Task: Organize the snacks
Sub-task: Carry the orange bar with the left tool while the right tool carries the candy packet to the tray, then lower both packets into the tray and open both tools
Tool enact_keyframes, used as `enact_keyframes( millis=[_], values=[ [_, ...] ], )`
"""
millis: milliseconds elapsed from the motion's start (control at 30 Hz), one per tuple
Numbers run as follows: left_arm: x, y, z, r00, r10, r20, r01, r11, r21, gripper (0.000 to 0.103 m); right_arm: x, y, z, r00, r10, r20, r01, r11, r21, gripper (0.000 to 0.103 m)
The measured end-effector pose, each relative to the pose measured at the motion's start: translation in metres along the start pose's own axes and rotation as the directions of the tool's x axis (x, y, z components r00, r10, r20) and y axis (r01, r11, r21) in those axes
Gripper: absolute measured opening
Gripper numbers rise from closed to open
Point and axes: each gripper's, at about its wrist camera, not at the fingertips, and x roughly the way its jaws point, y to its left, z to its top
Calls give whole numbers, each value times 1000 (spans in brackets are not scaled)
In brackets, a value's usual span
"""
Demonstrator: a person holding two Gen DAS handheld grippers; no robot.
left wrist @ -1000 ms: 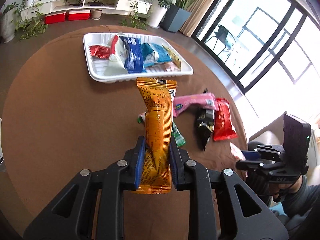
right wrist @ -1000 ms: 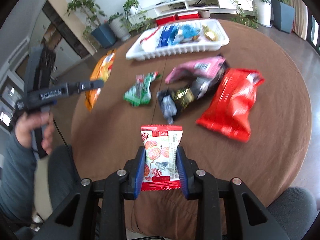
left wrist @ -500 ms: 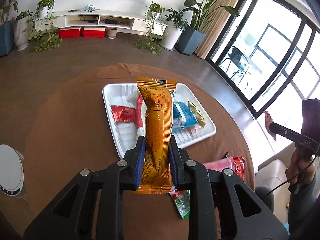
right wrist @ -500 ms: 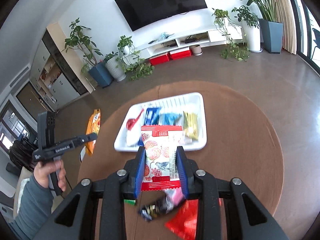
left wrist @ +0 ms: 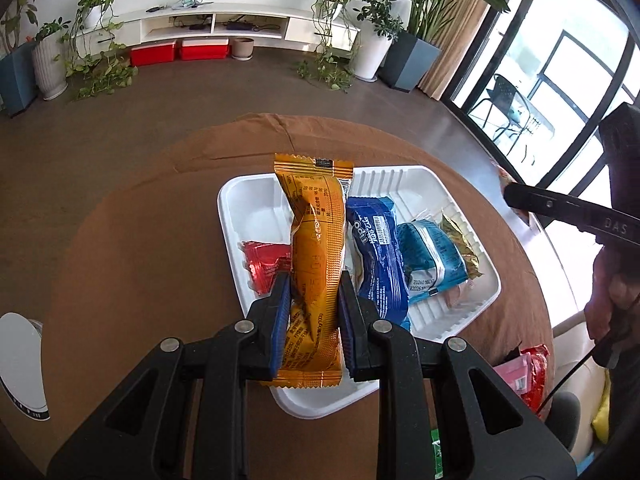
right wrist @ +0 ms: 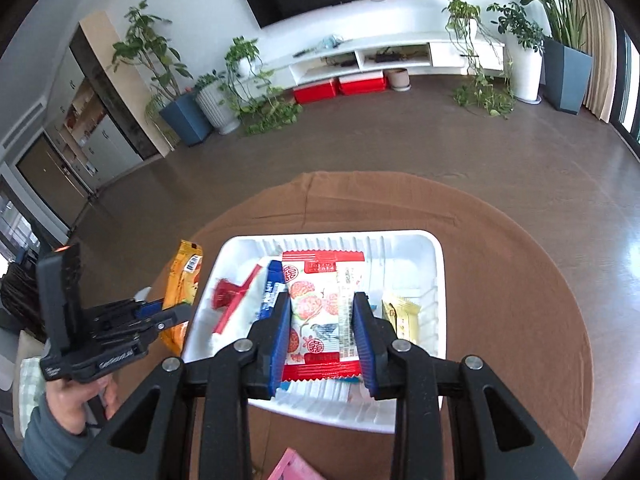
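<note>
Had the left gripper (left wrist: 310, 328) clamped on an orange pack (left wrist: 314, 256), right gripper (right wrist: 322, 336) clamped on a red-and-white pack (right wrist: 320, 304). Held both above the white tray (left wrist: 484, 304), probably for dropping in with the rest. Counted four or five packs already inside: red, blue, teal, gold. Spotted pink, red and green leftovers at the table's near right edge.

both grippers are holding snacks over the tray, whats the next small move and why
Probably lower the left gripper and release the long orange snack packet into the white plastic tray, aiming for the bare strip near the red foil packet. The right gripper would follow with its red and white strawberry-print packet, since both hang above the tray.
</note>
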Motion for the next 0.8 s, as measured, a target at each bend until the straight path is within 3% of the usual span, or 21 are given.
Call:
enact_keyframes(
  millis=[400, 800],
  values=[
    [48, -2, 5, 999, 34, -39, -33, 999, 18, 21, 66, -11, 6, 992, -114, -57, 114, 993, -11, 33],
    [60, 4, 6, 998, 40, -51, -40, 999, 10, 25, 92, -19, 4, 988, -121, -98, 121, 993, -2, 35]
  ],
)
